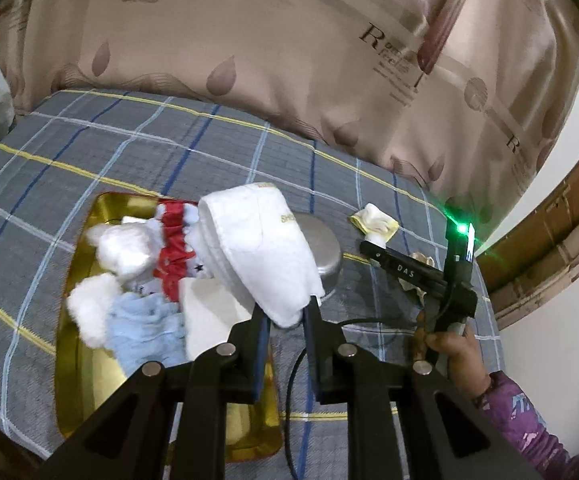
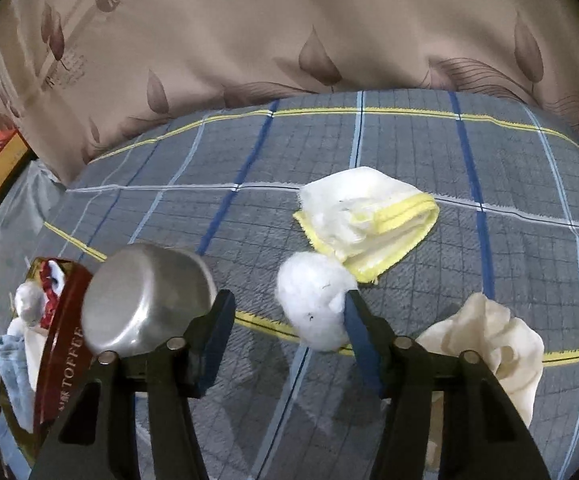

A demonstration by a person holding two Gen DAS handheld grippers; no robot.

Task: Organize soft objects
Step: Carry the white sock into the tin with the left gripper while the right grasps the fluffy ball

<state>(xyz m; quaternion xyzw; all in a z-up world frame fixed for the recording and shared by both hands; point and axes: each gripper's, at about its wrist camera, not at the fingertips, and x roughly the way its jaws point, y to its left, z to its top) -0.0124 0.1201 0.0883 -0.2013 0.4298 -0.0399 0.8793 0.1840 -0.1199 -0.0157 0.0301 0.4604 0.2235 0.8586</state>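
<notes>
The left gripper (image 1: 285,312) has its fingers clenched on the lower edge of a folded white cloth (image 1: 257,248), which hangs lifted over the near side of the gold tin tray (image 1: 77,360) on the checked bed sheet (image 1: 129,148); the tray already holds a red and white piece (image 1: 173,240), white fluffy pieces (image 1: 123,248) and a pale blue cloth (image 1: 145,328). A steel bowl (image 2: 145,300) lies upside down just beside the tray, between it and the remaining soft things. The right gripper (image 2: 289,320) stands with fingers parted around a white fluffy ball (image 2: 315,300); its right finger (image 2: 359,332) touches the ball, the left finger (image 2: 219,332) stands apart, so nothing is clamped. Behind the ball lies a white and yellow folded cloth (image 2: 373,220); a crumpled cream cloth (image 2: 489,344) sits right of the fingers. A leaf-printed curtain (image 2: 249,40) hangs behind the bed; a black cable (image 1: 301,364) runs on the sheet.
</notes>
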